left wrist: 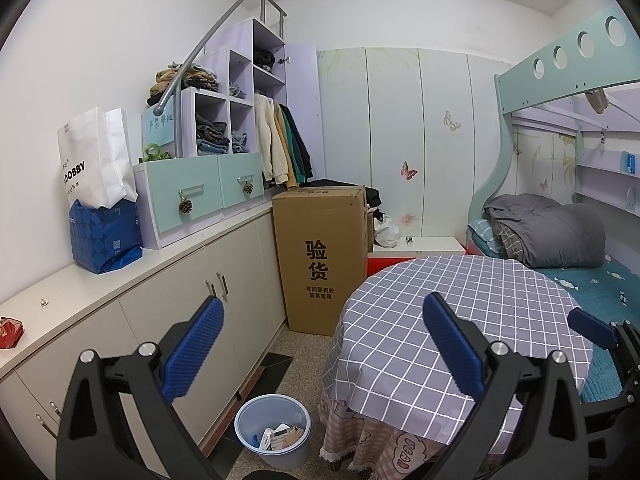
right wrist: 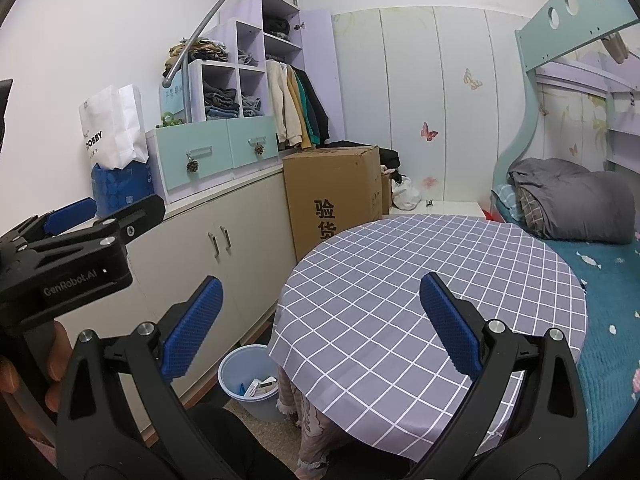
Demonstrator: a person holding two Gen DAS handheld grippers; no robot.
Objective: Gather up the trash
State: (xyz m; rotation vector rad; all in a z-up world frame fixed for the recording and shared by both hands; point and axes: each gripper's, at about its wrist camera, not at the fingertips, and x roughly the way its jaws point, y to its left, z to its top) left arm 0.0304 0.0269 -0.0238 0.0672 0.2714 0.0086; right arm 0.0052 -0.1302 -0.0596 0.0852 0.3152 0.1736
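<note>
Both of your claws are spread wide with nothing between the blue pads. Your left claw (left wrist: 320, 344) hangs over the gap between the cabinet and the round desk (left wrist: 460, 320), and your right claw (right wrist: 320, 324) sits over the desk's near edge; in the left wrist view it only peeks in at the far right. The checked cloth on the desk shows nothing lying on it in either view.

Down on the floor, right beside the desk's skirt and in front of the cabinet doors, there's the light blue trash bin (left wrist: 273, 432). It already has some stuff in it: white cartons or paper, something tan, a bit of blue. I can't make out exactly what each piece is.

On the long cabinet top to your left there's a red packet (left wrist: 10, 332) at the very edge of the left wrist view, and a tiny scrap (left wrist: 43, 301) a bit further along. Past those, a blue bag (left wrist: 106, 238) with a white paper bag (left wrist: 94, 156) standing in it, just beside the teal drawer unit (left wrist: 196, 196).

Further back a tall cardboard box (left wrist: 320, 256) stands on the floor against the end of the cabinet, and behind it there's a crumpled white plastic bag (left wrist: 386, 228) near the wardrobe. The bunk bed (left wrist: 560, 236) with the grey duvet is off to the right.
</note>
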